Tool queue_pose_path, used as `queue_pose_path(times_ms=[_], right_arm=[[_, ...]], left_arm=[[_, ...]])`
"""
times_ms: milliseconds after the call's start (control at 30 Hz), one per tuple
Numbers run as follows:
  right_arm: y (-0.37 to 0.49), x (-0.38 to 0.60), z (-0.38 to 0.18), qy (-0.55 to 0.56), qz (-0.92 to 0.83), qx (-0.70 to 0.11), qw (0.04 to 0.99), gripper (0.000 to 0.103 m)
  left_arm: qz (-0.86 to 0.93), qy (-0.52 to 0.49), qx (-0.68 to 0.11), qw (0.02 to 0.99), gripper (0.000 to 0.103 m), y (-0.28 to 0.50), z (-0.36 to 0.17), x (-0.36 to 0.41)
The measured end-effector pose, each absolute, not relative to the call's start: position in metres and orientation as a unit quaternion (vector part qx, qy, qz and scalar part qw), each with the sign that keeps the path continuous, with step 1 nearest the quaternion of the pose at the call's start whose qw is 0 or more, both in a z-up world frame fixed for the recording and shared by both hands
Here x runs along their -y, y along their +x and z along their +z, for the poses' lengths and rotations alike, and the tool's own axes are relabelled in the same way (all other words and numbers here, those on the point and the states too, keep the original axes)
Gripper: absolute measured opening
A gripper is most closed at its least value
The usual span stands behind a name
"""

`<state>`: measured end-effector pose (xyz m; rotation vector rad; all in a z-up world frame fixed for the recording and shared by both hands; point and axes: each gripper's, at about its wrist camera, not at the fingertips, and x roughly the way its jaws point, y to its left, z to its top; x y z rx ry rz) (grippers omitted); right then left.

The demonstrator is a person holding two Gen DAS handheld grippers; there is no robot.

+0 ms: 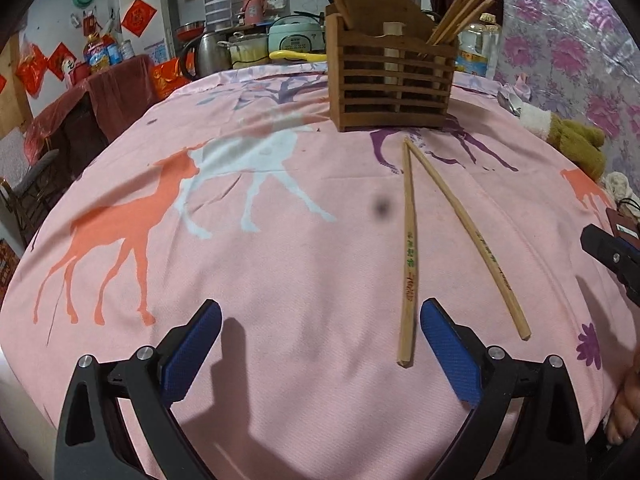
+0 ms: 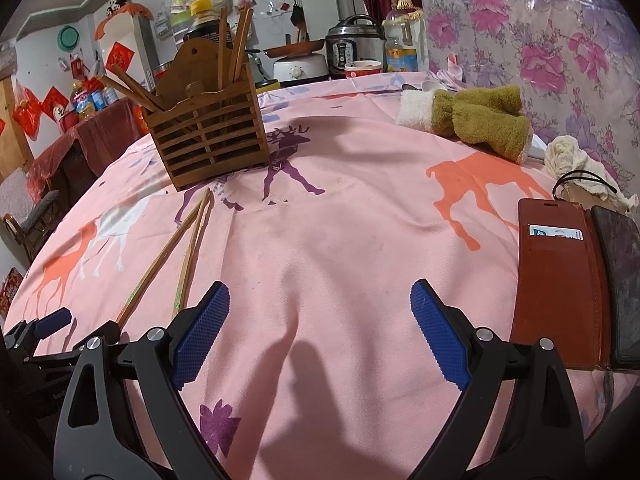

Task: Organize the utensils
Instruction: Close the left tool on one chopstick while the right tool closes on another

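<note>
Chopsticks are what we have left to sort. From the left wrist view, two loose chopsticks lie on the pink deer-print tablecloth, their far tips touching just in front of the wooden holder, their near ends spread apart toward us. The holder stands toward the far edge of the table and already carries chopsticks in its left and right compartments, so we judge the job partly done: these two on the cloth remain to be picked up and dropped in. Our left gripper is spread wide and holds nothing; the near end of the left-hand chopstick lies just beside its right finger, inside the gap. Green characters and a reddish script run along that chopstick, and faint print marks the other, but we cannot read either. Red paper squares on the far wall bear characters too small to make out.

From the right wrist view, the same chopsticks lie to our left, pointing at the holder, which again shows sticks standing in both ends. Our right gripper is likewise wide apart and empty, over bare cloth near the table's near edge. A brown wallet case lies at the right edge with a card showing, its print illegible, and a green towel sits near the far right corner.
</note>
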<state>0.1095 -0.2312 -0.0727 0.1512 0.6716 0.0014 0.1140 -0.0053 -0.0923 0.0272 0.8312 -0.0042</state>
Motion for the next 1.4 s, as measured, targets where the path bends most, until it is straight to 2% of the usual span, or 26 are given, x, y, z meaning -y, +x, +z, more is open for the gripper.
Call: queue_pose_path(times_ms=[367,500,533,567,600,667,900,1067,1233,1400], right_arm=[[0.111,0.235,-0.074,0.084,0.002,-0.334,0.939,0.089],[0.113,0.238,-0.076,0.093,0.006,-0.338,0.937,0.089],[0.113,0.239,-0.076,0.095,0.007,-0.339,0.936,0.089],[0.113,0.239,-0.076,0.097,0.008,-0.339,0.936,0.089],[0.113,0.239,-0.076,0.098,0.008,-0.339,0.936,0.089],[0.113,0.239,-0.076,0.096,0.008,-0.339,0.936,0.089],[0.102,0.214,-0.070,0.048,0.068,-0.320,0.944,0.087],[0.085,0.181,-0.066,-0.011,0.142,-0.296,0.945,0.074],[0.092,0.163,-0.075,-0.033,0.178,-0.326,0.928,0.052],[0.098,0.153,-0.086,-0.042,0.198,-0.357,0.912,0.043]], left_arm=[[-0.034,0.026,-0.391,0.919,0.097,0.109,-0.091,0.018],[-0.043,0.033,-0.389,0.919,0.086,0.108,-0.092,0.023],[-0.047,0.035,-0.391,0.919,0.075,0.108,-0.092,0.025],[-0.051,0.037,-0.393,0.917,0.059,0.109,-0.093,0.026],[-0.058,0.037,-0.393,0.917,0.050,0.109,-0.094,0.028],[-0.063,0.036,-0.391,0.917,0.008,0.108,-0.092,0.028],[-0.005,0.004,-0.397,0.918,0.006,0.110,-0.092,-0.007],[-0.002,0.008,-0.390,0.921,0.006,0.108,-0.092,-0.007],[-0.005,-0.003,-0.391,0.921,0.006,0.108,-0.092,-0.011],[-0.005,-0.004,-0.391,0.920,0.006,0.109,-0.092,-0.011]])
